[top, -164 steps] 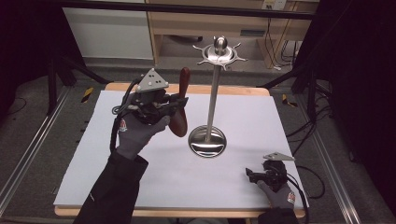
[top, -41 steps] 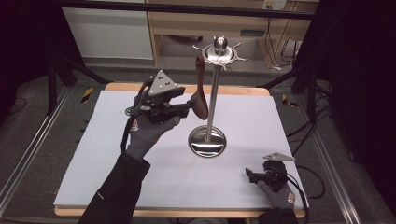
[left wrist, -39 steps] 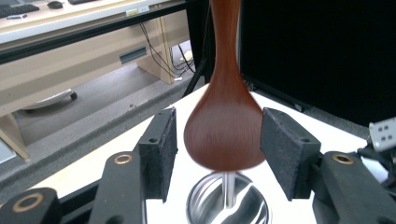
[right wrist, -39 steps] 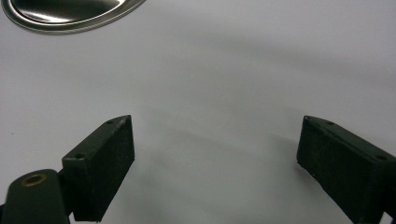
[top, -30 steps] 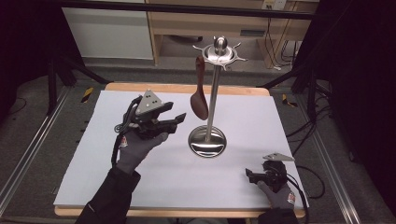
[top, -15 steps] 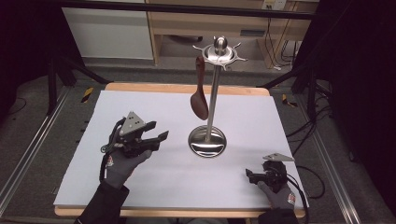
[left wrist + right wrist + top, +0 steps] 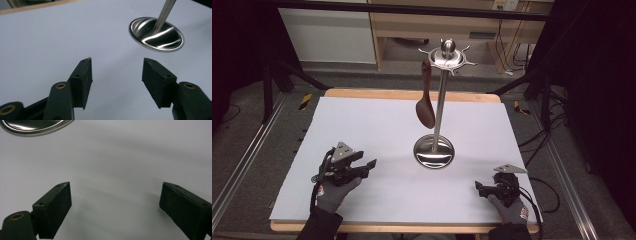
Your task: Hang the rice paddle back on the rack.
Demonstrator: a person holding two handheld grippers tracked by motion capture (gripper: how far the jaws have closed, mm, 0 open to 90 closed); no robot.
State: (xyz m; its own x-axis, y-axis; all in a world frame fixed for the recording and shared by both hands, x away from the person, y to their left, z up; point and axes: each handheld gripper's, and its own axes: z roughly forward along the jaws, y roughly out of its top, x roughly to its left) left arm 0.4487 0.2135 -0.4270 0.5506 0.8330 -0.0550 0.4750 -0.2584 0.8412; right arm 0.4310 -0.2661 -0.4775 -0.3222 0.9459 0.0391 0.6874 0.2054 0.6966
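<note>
A brown wooden spoon (image 7: 426, 107) hangs bowl-down from a hook on the metal utensil stand (image 7: 447, 55), whose round base (image 7: 434, 151) rests mid-table. My left gripper (image 7: 368, 167) sits low over the white table at the near left, apart from the stand. Its jaws are open and have just been opening a little, with nothing between them. In the left gripper view the left gripper (image 7: 116, 70) points toward the shiny base (image 7: 156, 37). My right gripper (image 7: 479, 189) rests open and empty at the near right. The right gripper view has that gripper (image 7: 115, 197) over bare table, the base's rim (image 7: 32, 126) ahead.
The white sheet (image 7: 362, 125) covers the table, whose wooden edge (image 7: 412, 94) runs along the far side. A shelf unit (image 7: 412, 25) and cables stand behind the table. Dark frame legs flank it left and right.
My left hand has come down and back toward the near left of the table, away from the stand. The spoon stays hanging on its hook. The right hand has kept still.
</note>
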